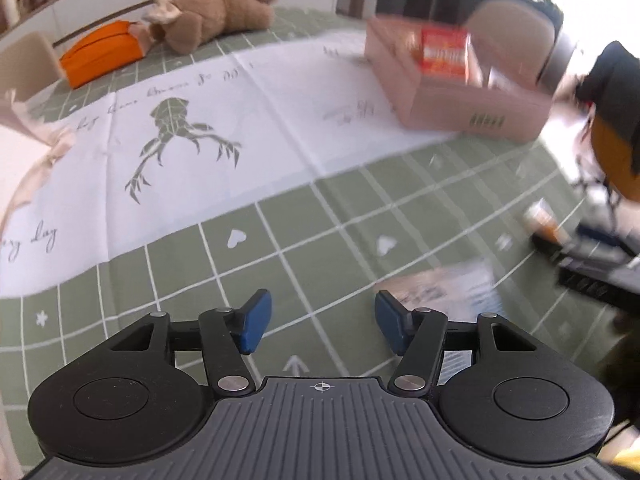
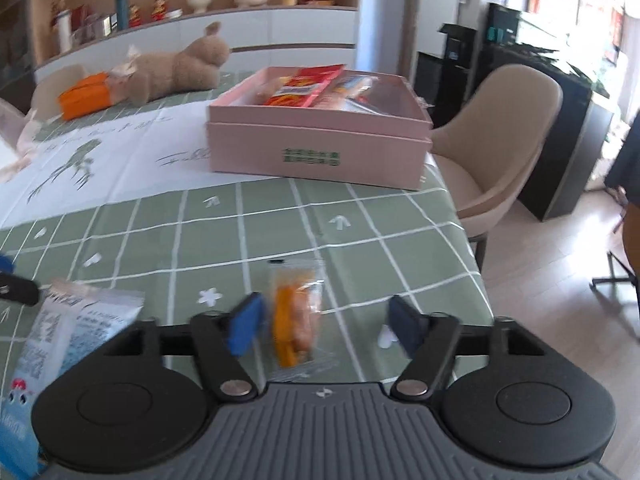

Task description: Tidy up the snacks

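Note:
A pink box (image 2: 316, 148) stands on the table with several snack packets (image 2: 308, 86) inside; it also shows in the left wrist view (image 1: 452, 96), blurred. A clear packet of orange snacks (image 2: 294, 320) lies on the green checked cloth between the open fingers of my right gripper (image 2: 326, 330). A white and blue snack bag (image 2: 60, 344) lies at the left, and shows in the left wrist view (image 1: 444, 290) just right of my left gripper (image 1: 322, 322), which is open and empty above the cloth.
A brown plush toy (image 2: 176, 68) and an orange pouch (image 2: 86, 94) lie at the table's far side. A white printed sheet (image 1: 192, 132) covers the middle. A beige chair (image 2: 500, 140) stands at the right table edge. Shelves with figurines line the back wall.

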